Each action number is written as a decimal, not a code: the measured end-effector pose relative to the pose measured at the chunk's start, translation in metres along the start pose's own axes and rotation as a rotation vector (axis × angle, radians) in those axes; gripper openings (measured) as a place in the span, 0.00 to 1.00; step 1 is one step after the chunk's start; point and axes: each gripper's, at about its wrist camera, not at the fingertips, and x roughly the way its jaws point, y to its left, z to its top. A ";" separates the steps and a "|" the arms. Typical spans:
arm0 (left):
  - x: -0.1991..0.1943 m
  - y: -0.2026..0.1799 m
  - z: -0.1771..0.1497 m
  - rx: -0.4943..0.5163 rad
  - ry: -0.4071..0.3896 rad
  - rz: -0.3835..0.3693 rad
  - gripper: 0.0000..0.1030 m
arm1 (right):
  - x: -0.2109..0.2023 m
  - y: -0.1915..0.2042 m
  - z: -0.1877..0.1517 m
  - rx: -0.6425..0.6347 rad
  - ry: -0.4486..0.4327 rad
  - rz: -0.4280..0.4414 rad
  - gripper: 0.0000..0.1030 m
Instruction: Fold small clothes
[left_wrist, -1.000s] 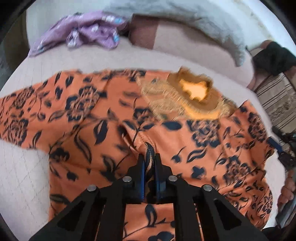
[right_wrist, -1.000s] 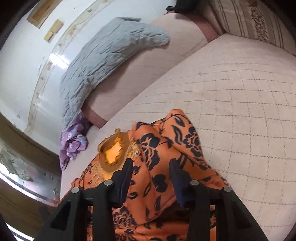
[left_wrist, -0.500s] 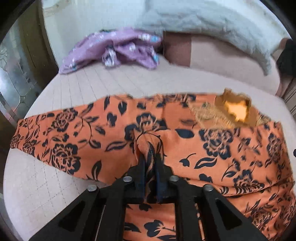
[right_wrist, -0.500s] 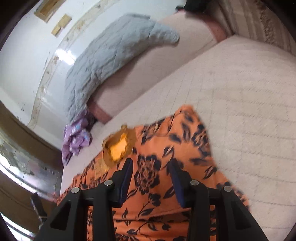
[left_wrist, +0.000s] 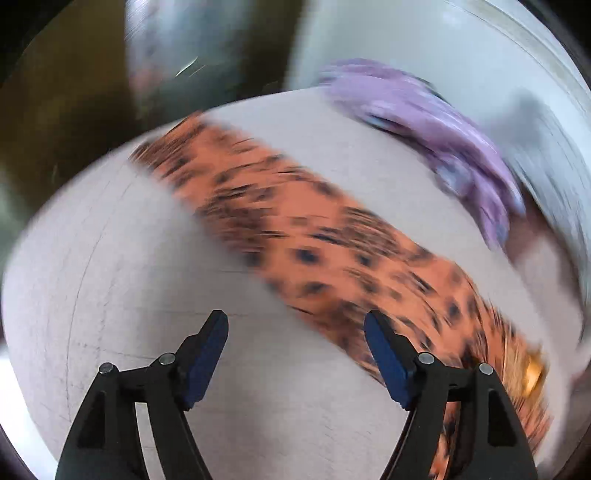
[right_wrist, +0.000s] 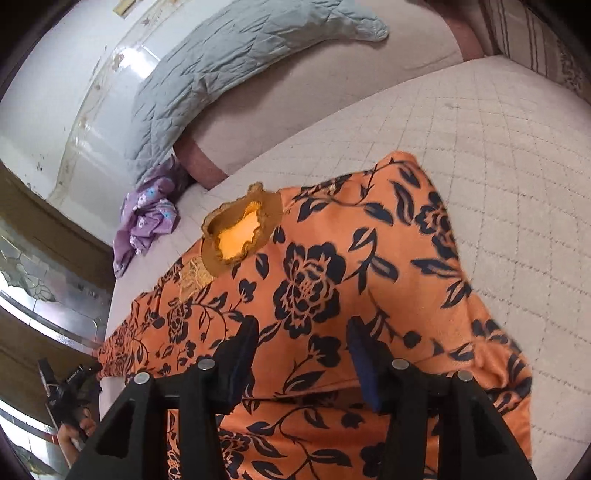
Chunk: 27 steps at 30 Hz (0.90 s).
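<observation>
Orange dress lay flat on the quilted bed, purple cloth and grey pillow beyond its collar. Left gripper had just been opening, spread over bare bed, holding nothing. Right gripper had just been opening too, hovering over fabric, its grip unclear. In the blurred left view the dress ran diagonally.

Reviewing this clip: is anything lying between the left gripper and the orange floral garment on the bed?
Nothing visible. The left gripper, its jaws just opened and empty, hangs over bare quilted mattress, with the orange floral garment right beyond its fingertips. The purple garment lies past the orange one, out of the way.
</observation>
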 end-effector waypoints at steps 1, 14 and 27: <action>0.004 0.016 0.006 -0.061 0.002 0.001 0.75 | 0.002 0.002 -0.001 0.000 0.007 0.003 0.52; 0.049 0.063 0.068 -0.244 -0.052 -0.107 0.57 | 0.027 0.022 -0.013 -0.080 0.048 -0.011 0.52; -0.010 -0.044 0.054 0.170 -0.221 -0.083 0.05 | 0.001 0.015 -0.001 -0.023 -0.048 0.020 0.52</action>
